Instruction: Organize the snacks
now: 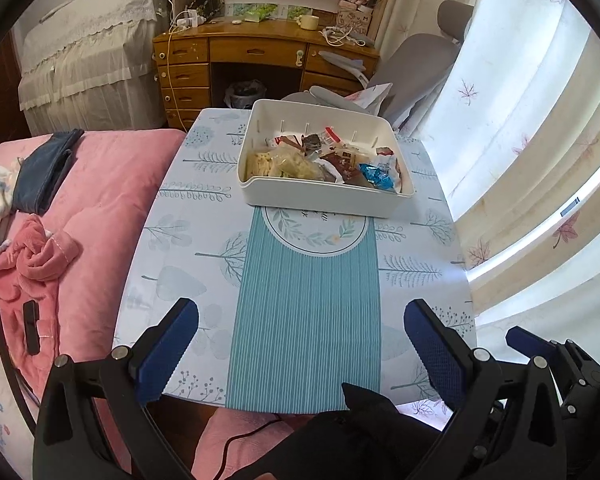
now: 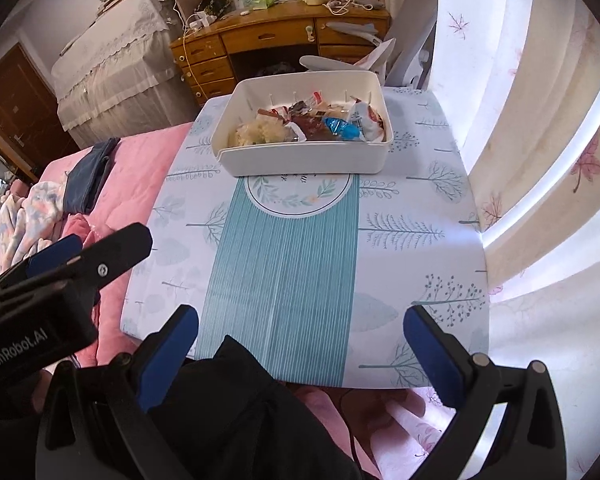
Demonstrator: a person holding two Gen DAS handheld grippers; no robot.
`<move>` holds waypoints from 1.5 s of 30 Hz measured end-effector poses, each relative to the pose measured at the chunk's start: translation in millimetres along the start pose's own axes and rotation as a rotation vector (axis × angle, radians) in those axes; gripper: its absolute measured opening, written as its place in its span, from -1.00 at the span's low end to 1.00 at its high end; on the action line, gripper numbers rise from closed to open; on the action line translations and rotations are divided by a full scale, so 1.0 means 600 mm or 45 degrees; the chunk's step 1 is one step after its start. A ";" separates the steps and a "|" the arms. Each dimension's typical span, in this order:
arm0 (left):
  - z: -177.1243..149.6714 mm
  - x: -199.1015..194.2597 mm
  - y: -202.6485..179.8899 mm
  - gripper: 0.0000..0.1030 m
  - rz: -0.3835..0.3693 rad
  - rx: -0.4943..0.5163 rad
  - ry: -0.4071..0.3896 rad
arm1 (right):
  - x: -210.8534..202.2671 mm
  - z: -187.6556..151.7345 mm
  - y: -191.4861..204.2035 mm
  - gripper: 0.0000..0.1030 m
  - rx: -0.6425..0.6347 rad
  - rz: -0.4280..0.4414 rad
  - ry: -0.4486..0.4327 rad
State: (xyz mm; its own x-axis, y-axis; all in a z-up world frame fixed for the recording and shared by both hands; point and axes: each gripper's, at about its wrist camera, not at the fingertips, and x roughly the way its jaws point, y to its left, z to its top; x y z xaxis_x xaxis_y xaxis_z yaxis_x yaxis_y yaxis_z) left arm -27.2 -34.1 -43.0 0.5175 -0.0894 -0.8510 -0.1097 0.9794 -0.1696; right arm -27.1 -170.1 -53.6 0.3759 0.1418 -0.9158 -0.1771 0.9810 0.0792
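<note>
A white plastic bin (image 1: pixel 328 196) (image 2: pixel 304 160) stands at the far end of a small table (image 1: pixel 204 240) (image 2: pixel 420 240). Inside it lie several wrapped snacks: a clear bag of pale yellow pieces (image 1: pixel 284 164) (image 2: pixel 260 132), brown wrappers (image 1: pixel 340 168), and a blue wrapper (image 1: pixel 376 174) (image 2: pixel 342 128). My left gripper (image 1: pixel 300 344) is open above the table's near edge, with nothing between its blue pads. My right gripper (image 2: pixel 300 344) is open too, also empty, at the near edge. The left gripper's body (image 2: pixel 60 272) shows at the left of the right wrist view.
The table carries a tree-print cloth with a teal striped runner (image 1: pixel 304 320). A pink bed (image 1: pixel 92 220) with a dark blue garment (image 1: pixel 40 172) lies left. A wooden desk (image 1: pixel 260 52), a grey chair (image 1: pixel 416 68) and curtains (image 1: pixel 540 160) stand behind and right. A dark sleeve (image 2: pixel 240 420) hangs below.
</note>
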 end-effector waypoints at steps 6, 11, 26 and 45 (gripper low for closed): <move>-0.001 0.009 -0.008 0.99 0.000 0.018 0.004 | -0.002 0.001 -0.006 1.00 0.014 0.005 0.002; 0.000 0.012 -0.012 0.99 0.002 0.018 0.013 | -0.004 -0.002 -0.011 1.00 0.026 0.005 0.006; -0.005 0.006 -0.024 0.99 0.018 0.029 0.002 | 0.005 -0.002 -0.022 1.00 0.032 0.027 0.012; -0.006 0.002 -0.030 0.99 0.030 0.023 0.005 | 0.014 -0.002 -0.035 1.00 0.034 0.039 0.030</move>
State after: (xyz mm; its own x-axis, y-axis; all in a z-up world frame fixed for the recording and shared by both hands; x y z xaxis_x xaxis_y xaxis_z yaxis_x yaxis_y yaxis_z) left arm -27.6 -52.5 -43.0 0.5114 -0.0671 -0.8567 -0.1061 0.9844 -0.1404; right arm -21.2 -189.5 -63.4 0.3489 0.1687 -0.9218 -0.1637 0.9795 0.1173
